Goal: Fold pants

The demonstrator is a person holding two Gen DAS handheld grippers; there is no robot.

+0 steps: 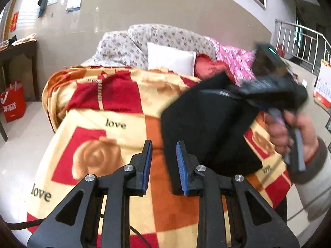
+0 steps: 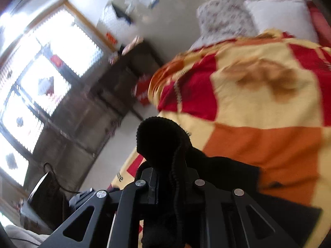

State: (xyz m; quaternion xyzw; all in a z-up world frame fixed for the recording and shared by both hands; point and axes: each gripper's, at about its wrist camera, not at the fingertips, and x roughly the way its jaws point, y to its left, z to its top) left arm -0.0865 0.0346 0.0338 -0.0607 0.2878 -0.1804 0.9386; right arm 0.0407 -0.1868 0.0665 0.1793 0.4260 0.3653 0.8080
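Black pants (image 1: 206, 128) lying folded on the checked blanket (image 1: 115, 124), toward its right side, one edge lifted off it. Right gripper (image 2: 165, 171) clamped on a bunched fold of the pants. Left gripper (image 1: 163, 155) above the blanket just left of the pants, jaws narrow, holding nothing.

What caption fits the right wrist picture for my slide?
Right gripper clamped on a bunched edge of the black pants above the checked blanket.
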